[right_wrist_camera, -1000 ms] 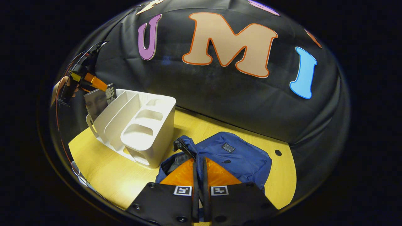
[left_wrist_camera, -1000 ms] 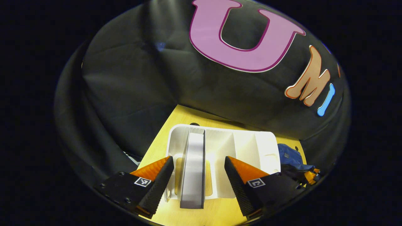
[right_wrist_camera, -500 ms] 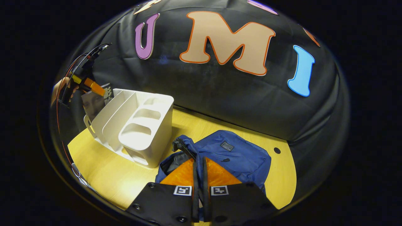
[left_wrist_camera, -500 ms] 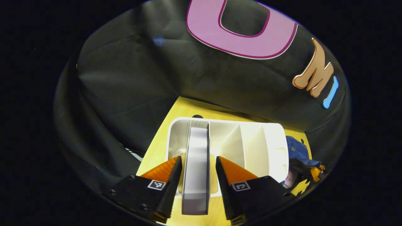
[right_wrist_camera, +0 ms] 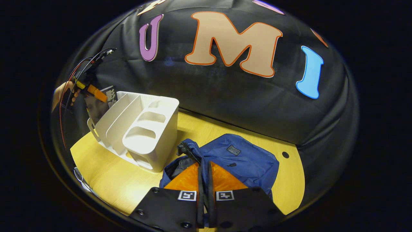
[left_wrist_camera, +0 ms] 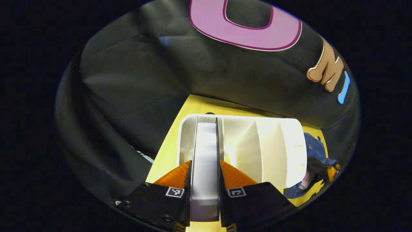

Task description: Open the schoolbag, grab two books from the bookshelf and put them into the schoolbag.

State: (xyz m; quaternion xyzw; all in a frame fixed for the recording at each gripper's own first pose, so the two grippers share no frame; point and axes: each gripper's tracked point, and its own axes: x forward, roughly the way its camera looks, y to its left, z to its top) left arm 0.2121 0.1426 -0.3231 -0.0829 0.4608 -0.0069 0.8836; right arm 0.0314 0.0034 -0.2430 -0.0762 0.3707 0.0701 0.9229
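A grey-edged book point(left_wrist_camera: 206, 141) stands upright in the leftmost slot of the white bookshelf point(left_wrist_camera: 257, 145). My left gripper point(left_wrist_camera: 205, 163) is shut on the book's near edge, one finger pressing on each cover. In the right gripper view the same book point(right_wrist_camera: 96, 109) leans at the far left end of the bookshelf point(right_wrist_camera: 145, 129), with the left gripper point(right_wrist_camera: 96, 93) and a hand point(right_wrist_camera: 61, 93) above it. The blue schoolbag point(right_wrist_camera: 238, 158) lies on the table with its zipper open. My right gripper point(right_wrist_camera: 204, 165) is shut on the bag's opening edge.
The yellow wooden table point(right_wrist_camera: 106, 174) carries the shelf and the bag; it has a small round hole point(right_wrist_camera: 285, 155) at the right. The black cloth wall hangs close behind. The shelf's other slots hold no books. The bag point(left_wrist_camera: 313, 149) lies just right of the shelf.
My left gripper moved forward onto the book and shut from wide open until both fingers press on its covers. The right gripper stayed where it was, holding the bag.
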